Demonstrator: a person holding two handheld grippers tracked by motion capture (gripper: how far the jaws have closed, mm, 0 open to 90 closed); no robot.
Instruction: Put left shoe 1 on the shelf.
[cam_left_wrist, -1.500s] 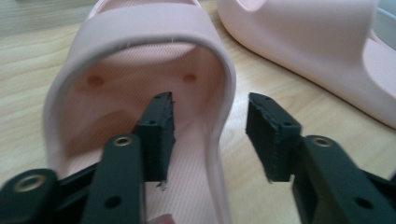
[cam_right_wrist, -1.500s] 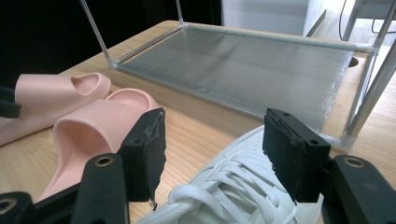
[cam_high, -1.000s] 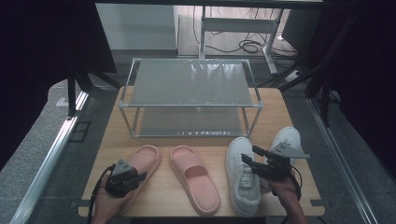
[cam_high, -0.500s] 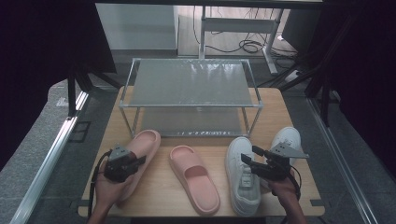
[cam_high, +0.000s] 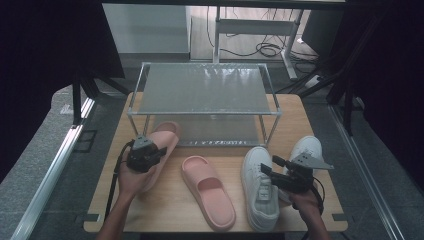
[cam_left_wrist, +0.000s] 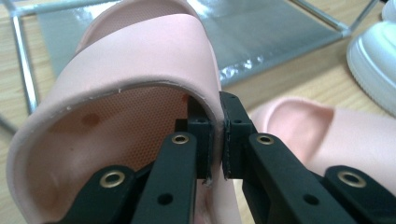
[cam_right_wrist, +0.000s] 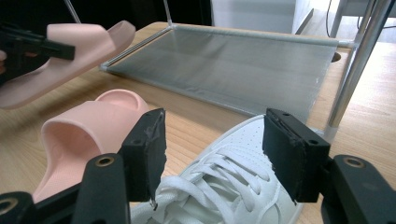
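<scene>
my left gripper (cam_left_wrist: 215, 140) is clamped on the strap edge of a pink slipper (cam_left_wrist: 135, 70); in the left gripper view the two black jaws pinch the thin pink rim between them, pads pressing on it. from the high view that gripper (cam_high: 145, 155) sits at the left of the wooden table (cam_high: 165, 215), with the held slipper (cam_high: 162, 140) tilted, its toe pointing at the front left corner of the shoe rack (cam_high: 205, 92) and reaching just over the edge of the rack's lower shelf (cam_high: 205, 131). in the right gripper view the slipper (cam_right_wrist: 70, 51) is clear of the table, its tip beside the shelf's near rail.

my right gripper (cam_right_wrist: 212, 149) has its jaws spread wide, nothing pressed between the pads; they stand over the laces of a white sneaker (cam_right_wrist: 224, 186) without gripping it. in the high view this gripper (cam_high: 280, 175) rests at the right of the table, between that sneaker (cam_high: 260, 190) and a second white sneaker (cam_high: 306, 149) lying just behind it.

the second pink slipper (cam_high: 207, 190) lies flat on the table in the middle, between the held slipper and the near sneaker, apart from both, toe turned toward the rack. the rack has a metal frame with two grey mesh shelves and stands at the far half of the table.
</scene>
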